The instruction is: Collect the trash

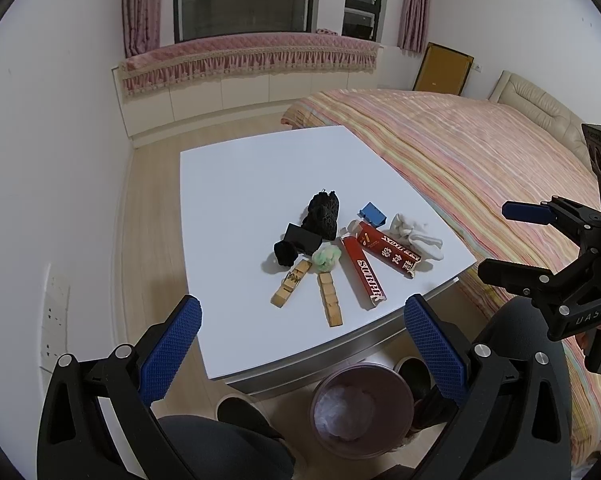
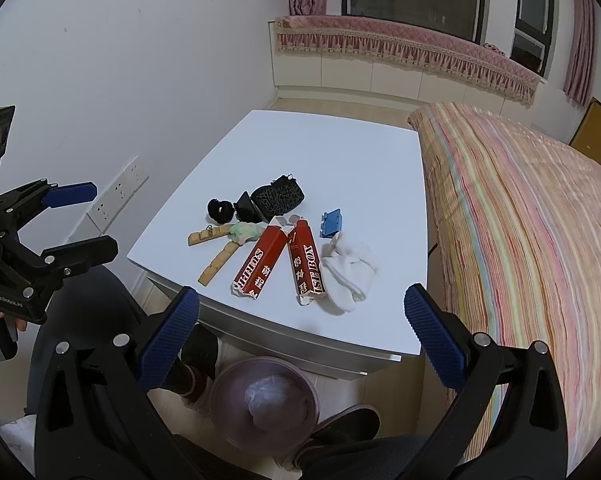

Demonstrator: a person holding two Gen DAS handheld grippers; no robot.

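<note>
A white table holds a cluster of items: two red boxes, a second red box, a white crumpled cloth, a green-white wad, two wooden strips, a blue piece and black items. A pink bin stands on the floor below the near table edge. My left gripper is open and empty. My right gripper is open and empty. Both hover before the table.
A bed with a striped cover lies right of the table. A white wall with sockets is on the left. The person's legs and shoes are beside the bin.
</note>
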